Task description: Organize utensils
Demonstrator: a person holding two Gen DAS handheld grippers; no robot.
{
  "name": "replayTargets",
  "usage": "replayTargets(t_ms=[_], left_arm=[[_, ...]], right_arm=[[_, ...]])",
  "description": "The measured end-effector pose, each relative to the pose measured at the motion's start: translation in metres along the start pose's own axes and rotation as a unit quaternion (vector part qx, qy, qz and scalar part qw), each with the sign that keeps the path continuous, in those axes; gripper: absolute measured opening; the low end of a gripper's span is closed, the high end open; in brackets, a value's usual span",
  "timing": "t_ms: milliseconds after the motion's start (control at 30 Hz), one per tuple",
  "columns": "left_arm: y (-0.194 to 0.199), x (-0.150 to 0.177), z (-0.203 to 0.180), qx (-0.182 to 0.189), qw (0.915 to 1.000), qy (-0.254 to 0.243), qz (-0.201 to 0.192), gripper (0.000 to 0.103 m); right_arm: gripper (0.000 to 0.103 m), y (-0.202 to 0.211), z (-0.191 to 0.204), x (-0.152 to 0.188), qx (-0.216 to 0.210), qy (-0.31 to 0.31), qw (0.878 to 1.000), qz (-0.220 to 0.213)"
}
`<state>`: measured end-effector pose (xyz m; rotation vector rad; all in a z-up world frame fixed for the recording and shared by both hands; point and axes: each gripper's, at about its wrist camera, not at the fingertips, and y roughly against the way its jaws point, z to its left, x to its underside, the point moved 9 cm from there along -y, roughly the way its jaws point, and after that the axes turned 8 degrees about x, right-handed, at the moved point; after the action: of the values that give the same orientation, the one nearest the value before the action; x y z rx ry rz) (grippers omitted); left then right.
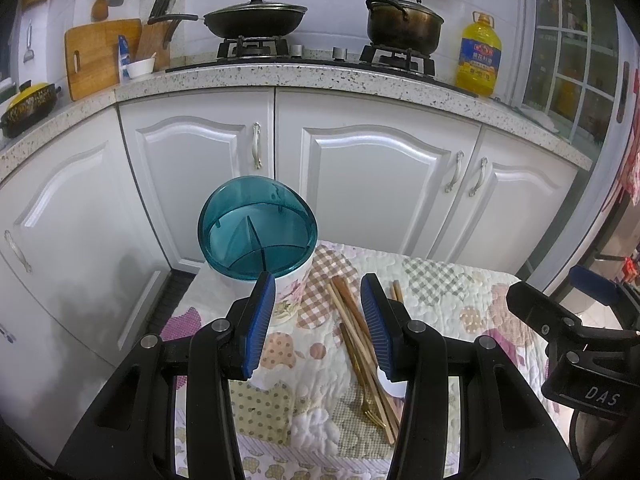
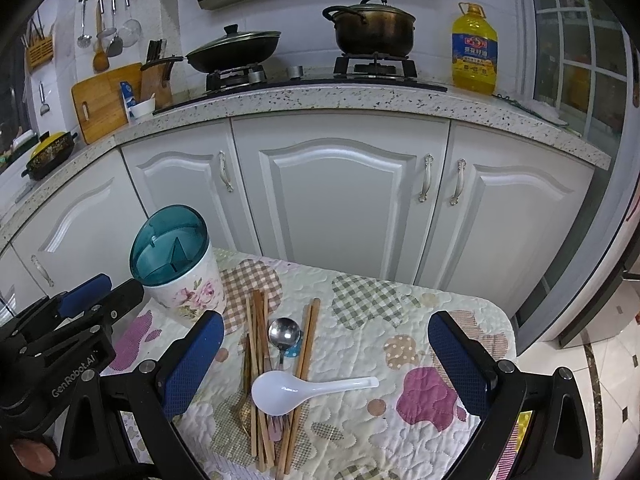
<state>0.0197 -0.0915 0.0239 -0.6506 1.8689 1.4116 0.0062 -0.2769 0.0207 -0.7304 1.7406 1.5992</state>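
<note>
Utensil holder (image 2: 180,268) at the table's (image 2: 460,320) back left corner. Right of it, chopsticks (image 2: 258,344) side by side, running front to back. Metal spoon (image 2: 284,334) among them; ceramic spoon (image 2: 296,390) crosswise on top, handle pointing right. Cabinets (image 2: 340,192) behind, stove (image 2: 304,74) above.

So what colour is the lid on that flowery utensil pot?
Translucent teal lid, clearest in the right wrist view.
</note>
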Motion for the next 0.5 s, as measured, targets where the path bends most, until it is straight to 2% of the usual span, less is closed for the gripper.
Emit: replayTargets(t_ms=[500], left_arm=[[-0.0043, 0.0042, 0.0052, -0.006, 0.9999, 0.003, 0.008, 0.044]], right_arm=[[0.102, -0.0039, 0.0033, 0.0038, -0.006, 0.007, 1.000, 0.007]])
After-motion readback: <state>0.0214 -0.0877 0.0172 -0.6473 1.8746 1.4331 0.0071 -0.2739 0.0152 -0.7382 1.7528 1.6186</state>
